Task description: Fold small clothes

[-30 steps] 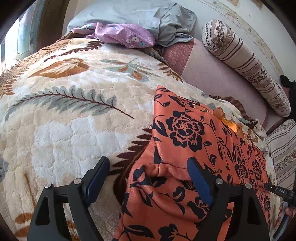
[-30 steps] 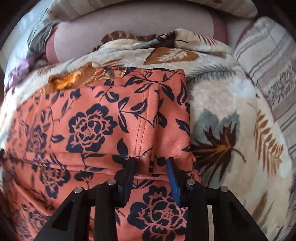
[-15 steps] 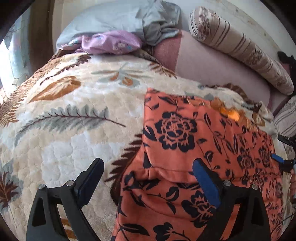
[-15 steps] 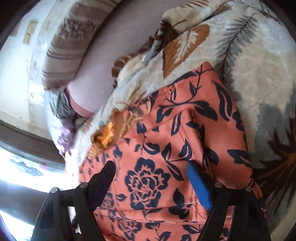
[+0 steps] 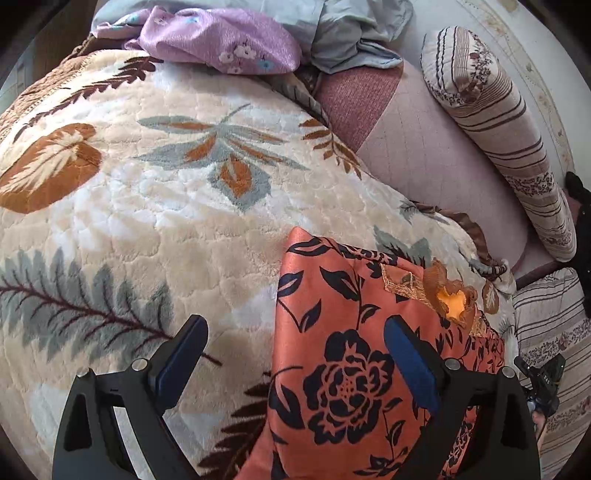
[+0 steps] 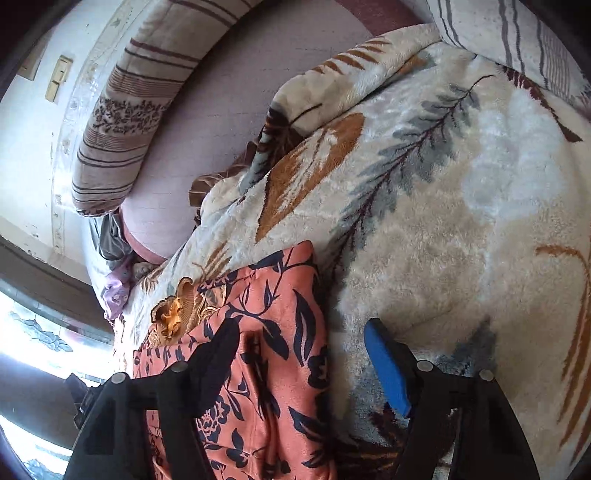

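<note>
An orange garment with dark blue flowers lies flat on the leaf-patterned blanket, with a gold embroidered patch at its far edge. My left gripper is open above the garment's left far corner, holding nothing. In the right wrist view the same garment lies at lower left. My right gripper is open over the garment's right edge, holding nothing, with its view rolled sideways.
A purple floral cloth and a grey cloth lie at the far end of the bed. A striped bolster pillow lies along the wall on a pink sheet. Another striped pillow sits at right.
My right gripper opened, let go of the garment and rolled sideways toward its right edge. My left gripper stayed open and moved forward over the garment's far left corner.
</note>
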Tool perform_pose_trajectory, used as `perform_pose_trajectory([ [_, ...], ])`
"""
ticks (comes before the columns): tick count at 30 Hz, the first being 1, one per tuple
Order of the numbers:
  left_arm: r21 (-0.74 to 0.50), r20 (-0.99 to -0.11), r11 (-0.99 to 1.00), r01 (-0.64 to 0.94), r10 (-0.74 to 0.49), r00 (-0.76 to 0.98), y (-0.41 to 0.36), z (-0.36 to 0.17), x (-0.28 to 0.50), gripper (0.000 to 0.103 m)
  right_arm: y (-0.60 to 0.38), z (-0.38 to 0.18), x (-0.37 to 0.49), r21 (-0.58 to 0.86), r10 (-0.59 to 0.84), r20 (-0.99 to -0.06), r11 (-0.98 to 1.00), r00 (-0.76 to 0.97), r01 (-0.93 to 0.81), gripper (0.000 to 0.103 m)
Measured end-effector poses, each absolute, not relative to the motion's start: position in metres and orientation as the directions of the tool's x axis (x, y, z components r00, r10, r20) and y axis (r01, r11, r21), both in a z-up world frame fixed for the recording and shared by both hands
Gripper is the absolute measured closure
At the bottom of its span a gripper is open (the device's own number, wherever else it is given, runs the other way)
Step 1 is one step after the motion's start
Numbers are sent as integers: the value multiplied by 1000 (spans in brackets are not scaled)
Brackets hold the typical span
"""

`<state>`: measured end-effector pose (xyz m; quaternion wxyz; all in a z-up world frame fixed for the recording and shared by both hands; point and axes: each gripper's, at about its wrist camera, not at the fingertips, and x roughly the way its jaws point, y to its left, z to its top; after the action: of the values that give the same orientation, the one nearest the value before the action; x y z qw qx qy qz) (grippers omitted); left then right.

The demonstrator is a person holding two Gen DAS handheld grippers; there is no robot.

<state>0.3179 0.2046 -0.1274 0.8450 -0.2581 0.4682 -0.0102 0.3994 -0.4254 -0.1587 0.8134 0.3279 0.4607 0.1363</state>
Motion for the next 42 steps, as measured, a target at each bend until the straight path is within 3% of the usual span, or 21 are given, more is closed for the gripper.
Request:
perform_pose_trajectory([
  [3,-445,-792,867,-225,-263,551,205,-138,330,9,-419,-161,406,660,539,-661,749,522,62,36],
  [5,-370,-816,903,-220,-202,542,199,-137,335,40,-412,-165,412,643,540,-680,764,496,50,52],
  [6,-326,-838,922,-210,-179,516,197,-138,338,84,-408,-166,414,624,529,-699,780,481,48,59],
  [7,-331,-841,923,-197,-194,504,195,-138,340,96,-404,-169,417,605,517,-717,795,467,50,73],
  [10,-247,-832,955,-165,-122,542,186,-127,337,97,-389,-158,417,497,428,-772,868,469,27,91],
  [14,-158,-843,970,-187,-34,537,178,-136,340,96,-379,-155,416,293,239,-842,955,484,38,93],
  [21,-139,-811,975,-171,-13,584,170,-113,321,92,-401,-136,392,472,355,-762,877,541,89,89],
  [22,-165,-796,973,-160,-36,604,171,-105,311,84,-399,-129,382,501,384,-739,863,553,70,89],
  [23,-199,-780,969,-149,-64,623,171,-97,300,75,-396,-124,374,534,424,-718,844,552,46,87],
  [24,-228,-765,964,-140,-88,638,171,-91,288,52,-392,-122,365,569,467,-698,822,543,25,85],
  [25,-246,-757,960,-132,-105,645,170,-87,276,32,-385,-123,357,602,514,-681,798,522,0,69],
  [26,-265,-753,956,-128,-122,647,170,-86,265,26,-378,-129,353,632,565,-671,774,480,-27,26],
  [27,-298,-747,946,-127,-148,648,169,-88,254,22,-368,-139,351,651,604,-670,757,431,-50,5],
  [28,-325,-757,937,-126,-178,629,169,-96,248,21,-363,-152,349,640,604,-691,767,396,-54,1],
  [30,-328,-838,933,-149,-214,501,167,-129,250,21,-370,-164,341,663,606,-675,749,422,-16,4],
  [32,-329,-829,931,-155,-206,520,169,-137,243,27,-381,-152,332,660,552,-679,748,484,73,15],
  [34,-300,-848,930,-211,-160,505,169,-123,235,51,-384,-131,309,616,477,-698,781,534,107,15],
  [35,-315,-844,921,-228,-162,512,171,-115,226,52,-385,-120,294,629,488,-676,773,553,87,14],
  [38,-370,-811,887,-275,-164,561,180,-96,181,46,-385,-95,239,621,493,-656,783,572,37,14],
  [40,-383,-814,888,-254,-195,546,180,-92,142,32,-386,-92,198,619,509,-670,785,540,27,13],
  [42,-395,-821,880,-263,-210,531,181,-93,99,30,-389,-100,161,605,526,-710,796,468,22,13],
])
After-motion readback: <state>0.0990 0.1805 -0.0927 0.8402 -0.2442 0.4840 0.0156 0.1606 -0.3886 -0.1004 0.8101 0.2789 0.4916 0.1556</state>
